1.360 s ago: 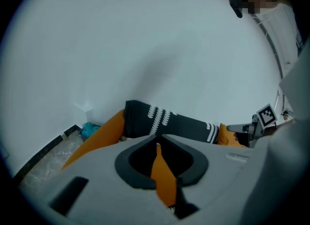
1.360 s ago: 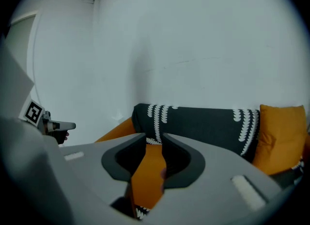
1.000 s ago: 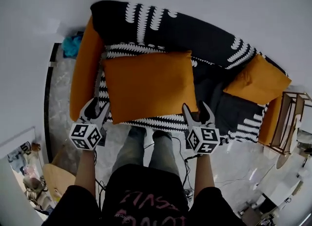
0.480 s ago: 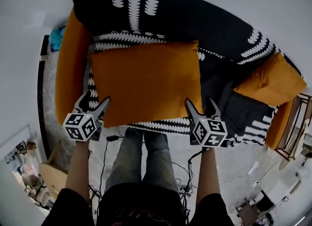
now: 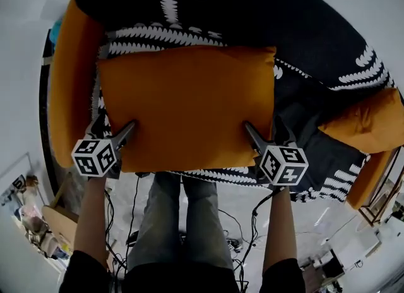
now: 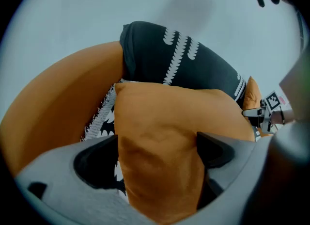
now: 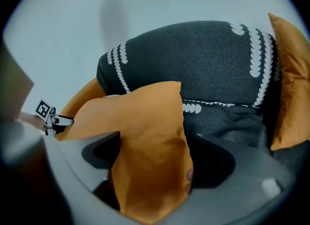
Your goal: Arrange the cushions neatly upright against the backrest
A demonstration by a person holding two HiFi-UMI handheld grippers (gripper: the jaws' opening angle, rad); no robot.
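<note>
Orange cushion [image 5: 189, 105] at mid-frame has its lower-left corner between the left gripper's [image 5: 116, 122] wide, opening jaws, its lower-right corner between the right gripper's [image 5: 262, 125].

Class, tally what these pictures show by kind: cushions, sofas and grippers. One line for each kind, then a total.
Cushions: 2 (middle cushion, right cushion)
Sofas: 1 (sofa)
Grippers: 2 (left gripper, right gripper; both have their jaws opening, with the middle cushion between them)
Total: 5
</note>
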